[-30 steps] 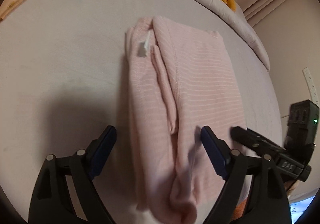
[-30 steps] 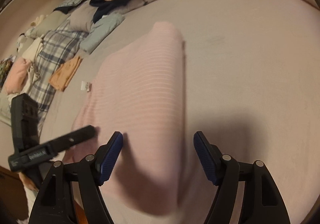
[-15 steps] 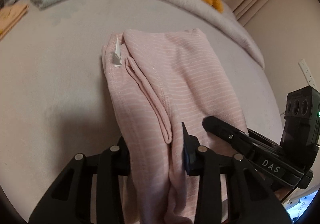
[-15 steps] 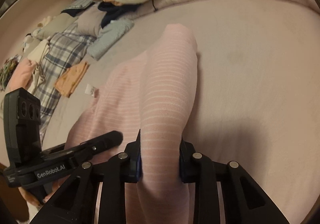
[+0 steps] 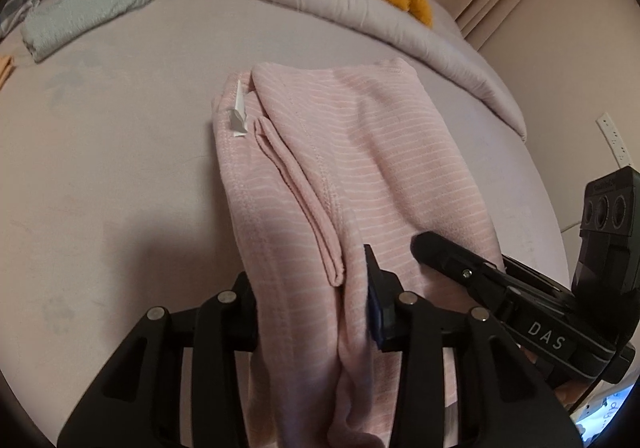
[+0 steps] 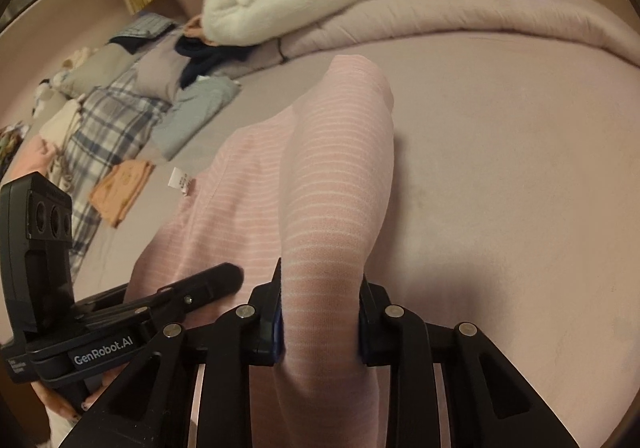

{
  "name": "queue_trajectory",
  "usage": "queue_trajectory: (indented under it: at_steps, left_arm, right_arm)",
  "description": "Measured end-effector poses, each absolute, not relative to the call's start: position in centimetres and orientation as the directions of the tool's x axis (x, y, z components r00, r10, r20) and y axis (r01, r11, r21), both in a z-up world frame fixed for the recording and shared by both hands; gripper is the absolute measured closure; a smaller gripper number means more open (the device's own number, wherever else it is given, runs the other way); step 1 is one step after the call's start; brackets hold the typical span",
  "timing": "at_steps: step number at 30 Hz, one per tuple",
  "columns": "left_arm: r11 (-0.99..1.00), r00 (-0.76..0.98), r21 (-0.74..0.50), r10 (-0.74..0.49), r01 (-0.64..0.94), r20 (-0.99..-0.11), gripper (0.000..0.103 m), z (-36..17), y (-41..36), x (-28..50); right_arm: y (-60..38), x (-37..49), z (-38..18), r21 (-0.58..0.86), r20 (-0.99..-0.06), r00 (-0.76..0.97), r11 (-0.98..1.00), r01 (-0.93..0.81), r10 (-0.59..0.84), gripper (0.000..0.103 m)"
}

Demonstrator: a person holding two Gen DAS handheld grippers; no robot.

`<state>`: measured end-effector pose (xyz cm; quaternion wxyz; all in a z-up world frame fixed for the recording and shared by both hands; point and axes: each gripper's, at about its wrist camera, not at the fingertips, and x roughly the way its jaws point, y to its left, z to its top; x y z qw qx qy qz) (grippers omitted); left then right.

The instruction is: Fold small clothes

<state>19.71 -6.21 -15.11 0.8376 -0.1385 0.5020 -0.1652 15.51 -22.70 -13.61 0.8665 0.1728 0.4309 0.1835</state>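
Pink white-striped garment (image 5: 360,175), folded, white tag showing; near edge bunched, clamped in left hand-held gripper (image 5: 312,312), apparently easing, and right hand-held gripper (image 6: 320,316).

The bed (image 6: 500,167) is bare and open to the right of the pink cloth (image 6: 328,175), so a tool could pass there. Far back, a rolled blanket (image 6: 440,19) blocks the way. Left, folded clothes (image 6: 120,187) crowd the bed.

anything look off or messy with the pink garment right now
One small thing: the white care label pokes out from the far left edge of the pink striped garment instead of lying tucked inside. Otherwise nothing stands out.
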Motion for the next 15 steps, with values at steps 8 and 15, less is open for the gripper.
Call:
queue_trajectory:
  at_steps: [8,15]
  left_arm:
    - [0.939,0.460,-0.311,-0.344,0.149,-0.818,0.044,-15.2,-6.3,19.3]
    - [0.945,0.577,-0.281,-0.326,0.170,-0.749,0.008,-9.6,-5.4,16.9]
  right_arm:
    - [-23.5,16.0,-15.1,0.428,-0.748,0.517,0.898,-0.101,0.415,0.063]
    - [-24.6,13.2,-10.8,0.333,-0.699,0.640,0.938,-0.101,0.317,0.024]
